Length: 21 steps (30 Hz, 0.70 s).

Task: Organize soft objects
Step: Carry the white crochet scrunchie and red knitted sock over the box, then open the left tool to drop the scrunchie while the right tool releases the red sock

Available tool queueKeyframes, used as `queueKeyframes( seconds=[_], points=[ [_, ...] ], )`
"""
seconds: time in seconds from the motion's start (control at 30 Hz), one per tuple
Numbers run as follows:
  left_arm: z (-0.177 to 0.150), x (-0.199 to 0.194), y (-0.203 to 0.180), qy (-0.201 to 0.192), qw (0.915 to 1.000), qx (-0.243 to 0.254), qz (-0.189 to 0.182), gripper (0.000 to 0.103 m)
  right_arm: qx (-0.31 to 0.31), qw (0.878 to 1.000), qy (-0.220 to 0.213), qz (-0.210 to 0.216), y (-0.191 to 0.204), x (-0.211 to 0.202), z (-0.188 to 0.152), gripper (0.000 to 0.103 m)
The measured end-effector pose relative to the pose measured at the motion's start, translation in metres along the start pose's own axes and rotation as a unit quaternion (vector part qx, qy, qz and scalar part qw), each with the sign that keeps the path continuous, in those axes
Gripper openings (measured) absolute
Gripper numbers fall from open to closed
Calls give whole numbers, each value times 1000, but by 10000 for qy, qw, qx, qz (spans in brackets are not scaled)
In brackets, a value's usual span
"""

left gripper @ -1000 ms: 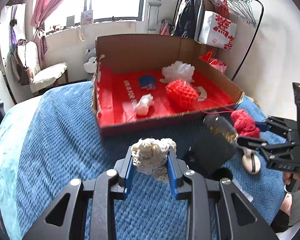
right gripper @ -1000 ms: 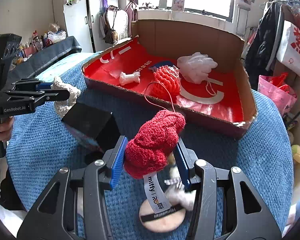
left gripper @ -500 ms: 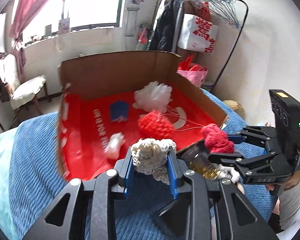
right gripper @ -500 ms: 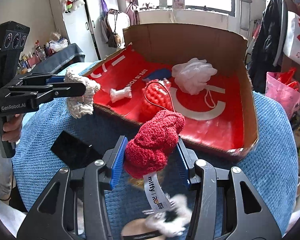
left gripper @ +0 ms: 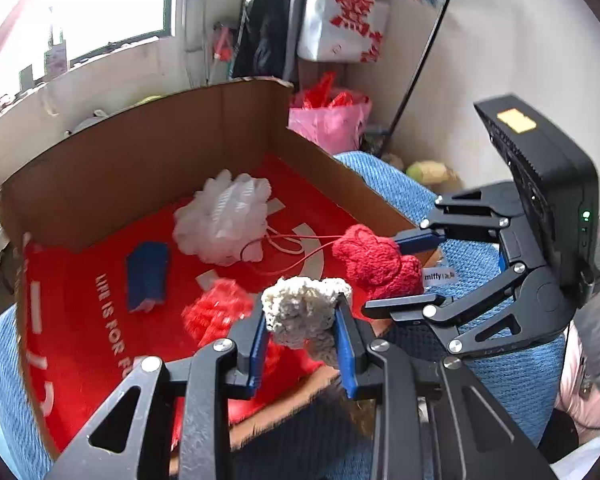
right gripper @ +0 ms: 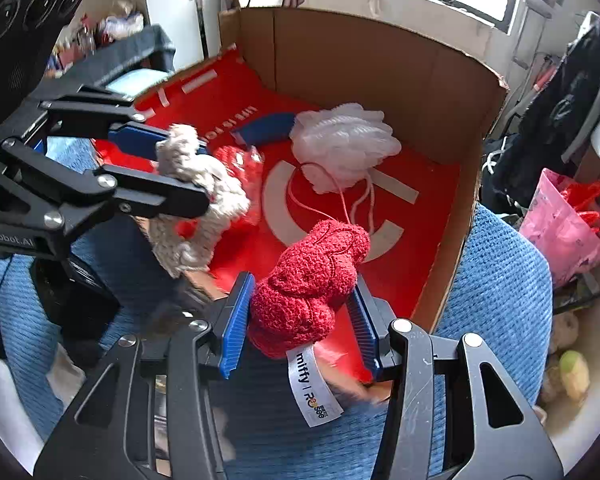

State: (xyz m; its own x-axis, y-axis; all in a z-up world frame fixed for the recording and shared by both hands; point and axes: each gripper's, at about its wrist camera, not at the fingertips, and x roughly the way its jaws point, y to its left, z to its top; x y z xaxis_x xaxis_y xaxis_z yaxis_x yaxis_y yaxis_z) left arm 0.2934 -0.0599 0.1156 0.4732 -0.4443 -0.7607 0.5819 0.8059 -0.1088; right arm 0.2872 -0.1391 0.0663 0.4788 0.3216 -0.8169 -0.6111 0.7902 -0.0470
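While both grippers hang over the near edge of the cardboard box (left gripper: 148, 160), each holds a soft item. Left gripper (left gripper: 302, 336): blue pads clamped on a cream knitted piece (left gripper: 304, 312). Right gripper (right gripper: 300, 316): pads clamped on a red fuzzy piece (right gripper: 308, 280), its label dangling. Inside the box, on the red liner, lie a white mesh pouf (left gripper: 224, 222), a red mesh pouf (left gripper: 216, 314) and a blue item (left gripper: 148, 272).

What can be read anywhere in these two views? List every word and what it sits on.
"miffy" on the white tag of the red knitted toy; the coloured word after it is too blurred.
"LIFE IS FOR", cut off, on the cardboard box's red lining.
"enRobot.AI", start cut off, on the left claw's body.
Red characters on the white bag: unreadable.
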Motion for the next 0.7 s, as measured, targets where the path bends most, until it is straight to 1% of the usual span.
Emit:
queueKeyframes(
  seconds=[0.1, 0.3, 0.5, 0.7],
  points=[
    [8, 15, 0, 223, 9997, 47, -106, 32, -162, 9996, 197, -89, -6, 9, 3, 45],
    [18, 43, 6, 624, 9979, 150, -114, 32, -456, 9976, 492, -185, -12, 22, 9, 45],
    [26, 64, 10, 976, 9945, 373, 4, 32, -780, 9938, 741, -273, -14, 33, 16, 45],
    [30, 81, 15, 1190, 9918, 457, 55, 32, -913, 9910, 936, -267, -17, 45, 22, 45]
  ],
)
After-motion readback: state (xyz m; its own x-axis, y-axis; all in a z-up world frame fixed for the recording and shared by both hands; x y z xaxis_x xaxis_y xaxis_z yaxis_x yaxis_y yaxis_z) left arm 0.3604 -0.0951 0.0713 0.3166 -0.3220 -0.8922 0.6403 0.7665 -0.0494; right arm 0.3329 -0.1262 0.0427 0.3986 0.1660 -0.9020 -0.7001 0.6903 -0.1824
